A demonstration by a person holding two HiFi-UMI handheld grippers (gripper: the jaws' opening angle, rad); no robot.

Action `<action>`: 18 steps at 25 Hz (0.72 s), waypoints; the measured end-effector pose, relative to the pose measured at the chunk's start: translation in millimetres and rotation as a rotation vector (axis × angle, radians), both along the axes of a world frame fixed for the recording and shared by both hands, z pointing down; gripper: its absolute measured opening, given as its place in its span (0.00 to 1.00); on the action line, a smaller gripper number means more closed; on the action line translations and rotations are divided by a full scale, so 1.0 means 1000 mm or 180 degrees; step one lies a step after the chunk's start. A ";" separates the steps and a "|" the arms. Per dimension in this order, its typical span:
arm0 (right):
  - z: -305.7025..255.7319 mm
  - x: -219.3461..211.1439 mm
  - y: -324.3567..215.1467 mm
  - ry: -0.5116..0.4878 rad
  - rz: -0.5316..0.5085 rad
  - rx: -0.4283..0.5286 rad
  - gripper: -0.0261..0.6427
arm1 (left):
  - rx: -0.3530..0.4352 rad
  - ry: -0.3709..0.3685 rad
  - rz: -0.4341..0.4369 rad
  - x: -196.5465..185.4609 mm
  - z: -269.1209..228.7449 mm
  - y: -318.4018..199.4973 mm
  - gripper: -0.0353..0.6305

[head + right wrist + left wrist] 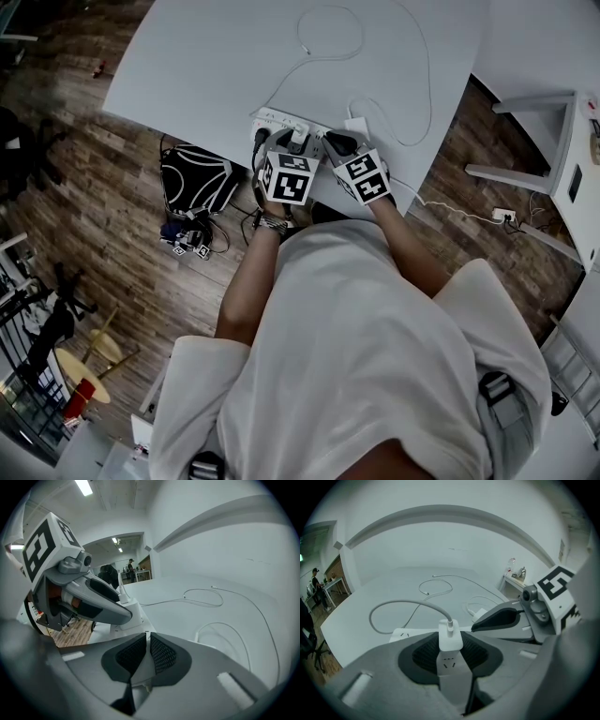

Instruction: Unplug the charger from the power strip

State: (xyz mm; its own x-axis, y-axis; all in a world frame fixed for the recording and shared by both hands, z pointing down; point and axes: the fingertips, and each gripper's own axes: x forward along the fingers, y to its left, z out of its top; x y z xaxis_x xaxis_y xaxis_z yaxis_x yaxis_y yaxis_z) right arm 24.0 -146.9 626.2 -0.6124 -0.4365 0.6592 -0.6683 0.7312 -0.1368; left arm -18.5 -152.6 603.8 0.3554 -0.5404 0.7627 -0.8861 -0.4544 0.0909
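A white power strip (277,120) lies at the near edge of the white table (206,66). A small white charger (450,639) stands plugged into the power strip (400,634), and its cable (393,605) arcs away to the left. My left gripper (450,652) has its dark pads against both sides of the charger, shut on it. In the head view the left gripper (296,142) sits over the strip's middle. My right gripper (148,651) is shut with nothing between its pads. The right gripper (339,143) points down at the strip's right end, beside the left one.
A thin white cable (330,39) loops across the table to a second white adapter (357,125) just behind the strip. On the wooden floor a black bag (195,178) lies to the left. A white stool (536,141) and a floor socket (504,217) are on the right.
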 end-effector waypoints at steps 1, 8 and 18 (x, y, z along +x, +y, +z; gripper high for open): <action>0.000 0.000 0.000 0.0003 -0.0001 0.0002 0.08 | -0.0007 0.0020 -0.0012 -0.001 0.000 0.000 0.26; 0.000 0.000 0.001 0.0005 0.0005 0.0012 0.08 | -0.0054 0.0140 -0.0084 -0.002 0.000 0.000 0.26; -0.001 -0.001 0.001 -0.0005 0.0003 0.0012 0.08 | -0.0158 0.0253 -0.0204 -0.005 -0.001 0.000 0.26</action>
